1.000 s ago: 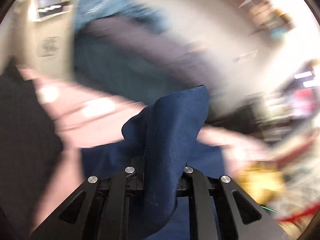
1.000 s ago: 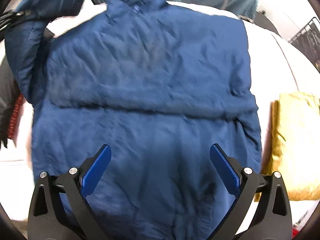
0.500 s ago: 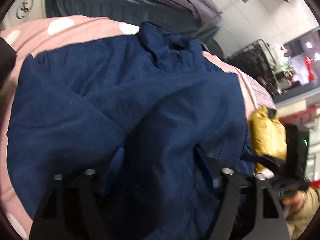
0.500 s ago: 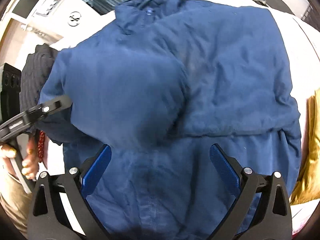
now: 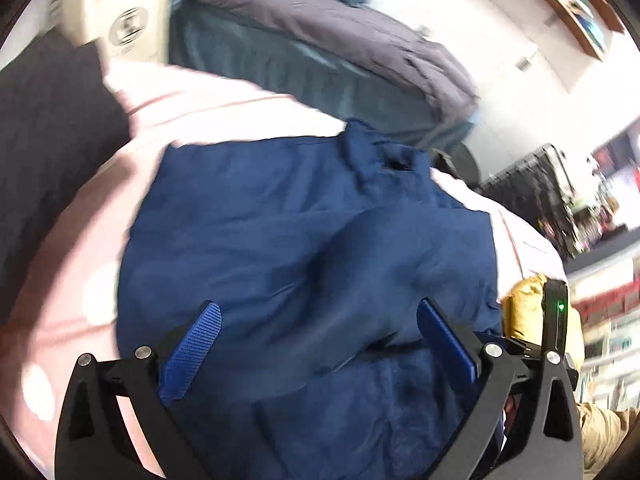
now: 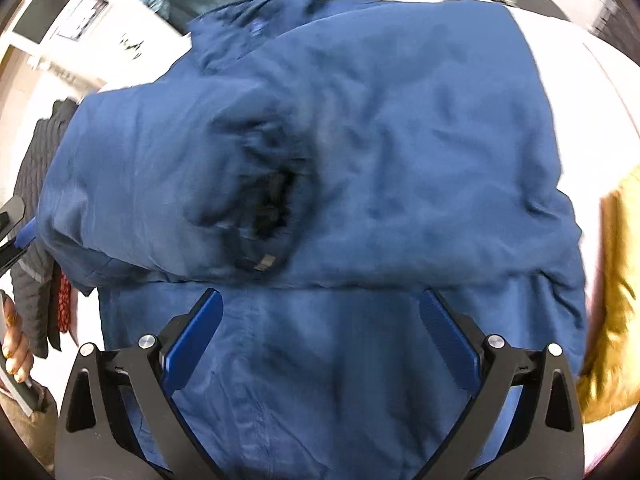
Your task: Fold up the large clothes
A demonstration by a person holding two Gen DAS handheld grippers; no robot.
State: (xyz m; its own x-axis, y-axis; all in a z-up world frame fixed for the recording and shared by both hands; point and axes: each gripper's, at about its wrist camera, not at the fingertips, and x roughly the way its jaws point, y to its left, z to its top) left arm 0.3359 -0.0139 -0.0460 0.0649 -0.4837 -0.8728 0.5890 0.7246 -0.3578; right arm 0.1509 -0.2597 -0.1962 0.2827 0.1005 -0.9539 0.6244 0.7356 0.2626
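Note:
A navy blue jacket [image 5: 280, 240] lies spread on a pink surface [image 5: 72, 264], collar [image 5: 376, 156] at the far end. Both sleeves lie folded across its body; the left sleeve's cuff [image 6: 264, 208] rests near the middle. My left gripper [image 5: 320, 336] is open and empty, hovering over the jacket's lower part. My right gripper [image 6: 320, 328] is open and empty above the jacket's [image 6: 380, 160] lower half. The right gripper's body also shows at the right edge of the left wrist view [image 5: 556, 340].
A yellow garment [image 6: 612, 288] lies right of the jacket, also in the left wrist view [image 5: 524, 308]. Dark and teal clothes [image 5: 320, 48] are piled behind the collar. A black garment [image 6: 36, 184] lies to the left. A white cabinet [image 6: 60, 12] stands at the back left.
My left gripper carried the sleeve over the jacket, let go of it and pulled back open. The sleeve now lies across the body. The right gripper stayed open above the hem.

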